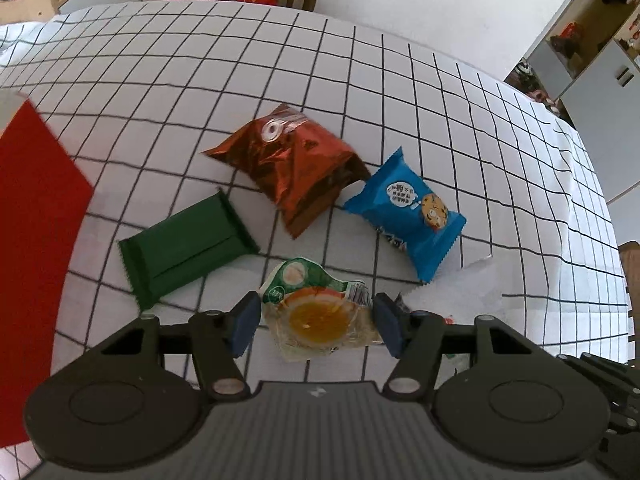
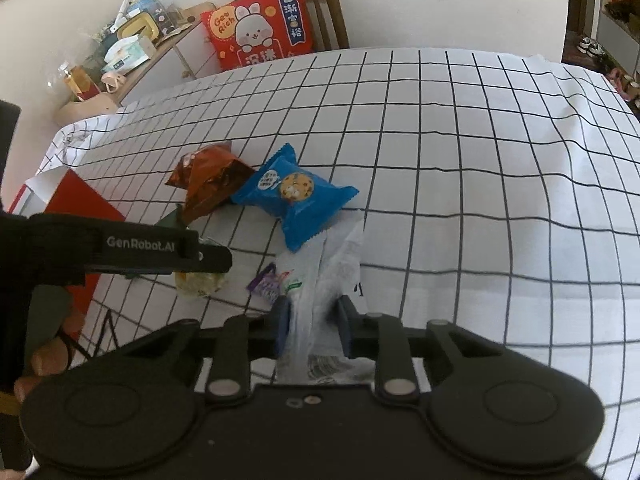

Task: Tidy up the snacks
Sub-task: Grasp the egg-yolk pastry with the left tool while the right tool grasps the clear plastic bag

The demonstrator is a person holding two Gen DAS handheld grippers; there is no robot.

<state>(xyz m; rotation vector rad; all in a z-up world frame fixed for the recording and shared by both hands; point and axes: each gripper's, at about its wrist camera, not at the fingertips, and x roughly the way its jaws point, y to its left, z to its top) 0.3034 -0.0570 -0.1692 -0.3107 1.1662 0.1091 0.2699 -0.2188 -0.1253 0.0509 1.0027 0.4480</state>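
red box edge [image 1: 36, 216] sits at the far left, likely where the snacks go. beside it the green bar [image 1: 186, 242], copper foil bag [image 1: 296, 168] and blue cookie packet [image 1: 408, 210] lie loose on the checked cloth [image 1: 440, 92], untouched. the left gripper [image 1: 316, 326] has its 2 pads pressed on the sides of a clear orange jelly pack [image 1: 320, 320], apparently for carrying. rightmost, the right gripper [image 2: 314, 326] is clamped on a pale translucent wrapper [image 2: 312, 320].

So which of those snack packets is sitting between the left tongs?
The clear packet with the orange round filling. The dark green flat packet, coppery foil bag and blue cookie packet lie farther off.
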